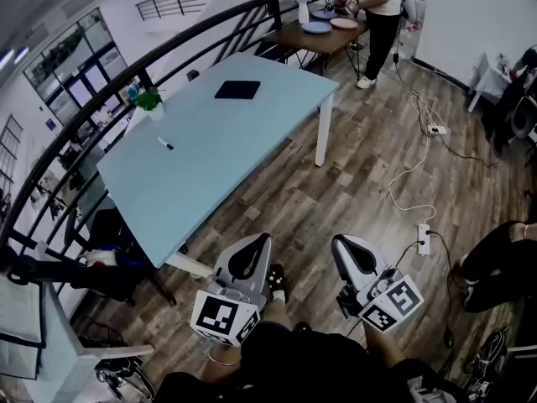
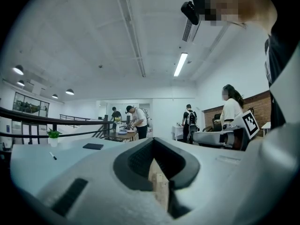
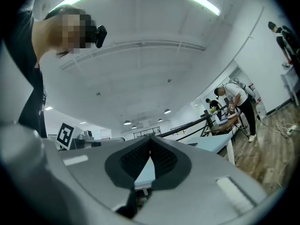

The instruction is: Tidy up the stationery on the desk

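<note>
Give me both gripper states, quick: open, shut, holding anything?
Left gripper: shut, jaws together, nothing between them.
Right gripper: shut, jaws together, nothing held.

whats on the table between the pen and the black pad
Nothing: the head view shows only bare blue tabletop between the pen and the black pad.

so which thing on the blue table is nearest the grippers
The small pen, lying alone nearer this end. The dark flat pad sits farther toward the far end, and the potted plant stands beyond the pen.
</note>
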Available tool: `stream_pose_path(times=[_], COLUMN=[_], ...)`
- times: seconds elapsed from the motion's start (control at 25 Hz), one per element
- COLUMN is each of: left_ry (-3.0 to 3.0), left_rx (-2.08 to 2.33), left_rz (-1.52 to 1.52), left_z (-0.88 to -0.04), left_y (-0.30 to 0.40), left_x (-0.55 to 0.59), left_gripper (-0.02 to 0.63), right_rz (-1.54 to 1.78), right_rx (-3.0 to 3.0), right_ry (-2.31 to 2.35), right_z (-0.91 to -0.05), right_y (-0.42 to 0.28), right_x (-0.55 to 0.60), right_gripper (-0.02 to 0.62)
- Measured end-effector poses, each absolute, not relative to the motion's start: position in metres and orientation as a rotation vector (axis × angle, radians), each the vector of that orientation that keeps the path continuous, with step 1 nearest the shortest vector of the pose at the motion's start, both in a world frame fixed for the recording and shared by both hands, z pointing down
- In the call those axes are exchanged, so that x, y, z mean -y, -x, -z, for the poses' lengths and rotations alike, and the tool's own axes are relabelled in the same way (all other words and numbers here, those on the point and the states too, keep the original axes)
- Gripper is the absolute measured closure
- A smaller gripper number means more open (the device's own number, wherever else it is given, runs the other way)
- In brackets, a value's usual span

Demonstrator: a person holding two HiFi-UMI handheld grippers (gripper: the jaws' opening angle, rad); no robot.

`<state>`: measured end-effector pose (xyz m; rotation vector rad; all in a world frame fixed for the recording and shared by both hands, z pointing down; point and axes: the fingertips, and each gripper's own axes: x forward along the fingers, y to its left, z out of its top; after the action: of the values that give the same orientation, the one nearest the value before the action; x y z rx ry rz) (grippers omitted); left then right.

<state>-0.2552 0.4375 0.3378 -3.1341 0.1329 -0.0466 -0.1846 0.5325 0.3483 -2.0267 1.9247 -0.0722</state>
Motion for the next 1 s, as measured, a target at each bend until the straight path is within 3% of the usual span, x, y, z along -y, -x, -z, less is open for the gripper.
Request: stream_pose_path(times=[1.0], left_ry=[3.204], left_rx=[-0.132], left_rz=[0.026], left_z=[-0.353], left_y=[0.153], left_x=[-0.298], left_gripper=[0.615], right_rz=[0.132], right_rx=[-1.914], right_ry=[2.125], right_z=[-0.360], right_y=[0.088], right_x=[-0.414], right_gripper=[0.600])
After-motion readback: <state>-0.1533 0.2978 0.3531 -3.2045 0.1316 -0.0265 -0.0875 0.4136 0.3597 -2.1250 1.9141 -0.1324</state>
